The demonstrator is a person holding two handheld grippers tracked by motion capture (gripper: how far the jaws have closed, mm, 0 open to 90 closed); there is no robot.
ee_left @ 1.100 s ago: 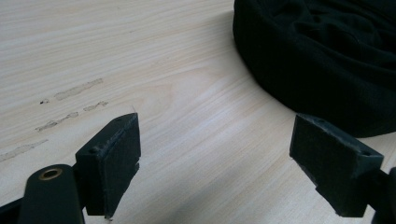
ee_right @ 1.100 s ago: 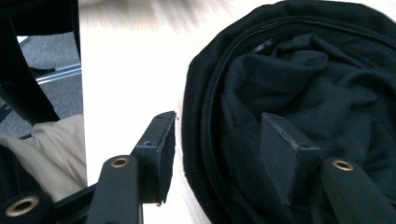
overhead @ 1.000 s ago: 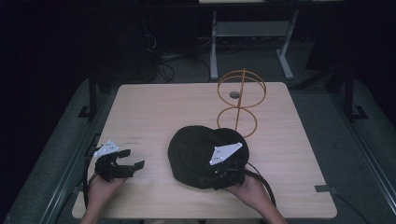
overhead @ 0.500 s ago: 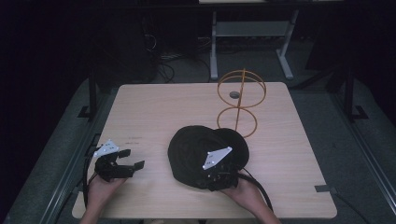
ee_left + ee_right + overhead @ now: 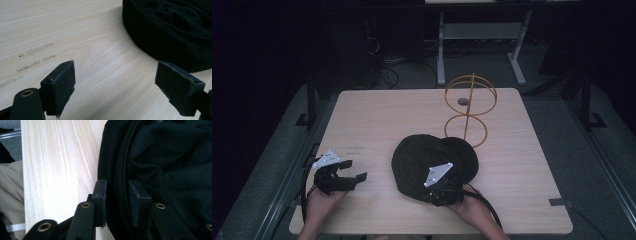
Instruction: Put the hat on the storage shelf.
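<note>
Since a second ago the right gripper (image 5: 443, 188) has slid in along the near rim of the black hat (image 5: 432, 160), from about five o'clock toward six o'clock of it, and its jaws now stand narrow astride the hat's edge band, seemingly pinching it, one inside and one outside. Meanwhile the left gripper (image 5: 348, 172) has stayed put at eight o'clock on the worktop (image 5: 377, 115), jaws wide and empty. With the hat at the worktop's near centre, touching the wire stand (image 5: 469, 107) at its one o'clock, a lift toward that stand looks likely.
</note>
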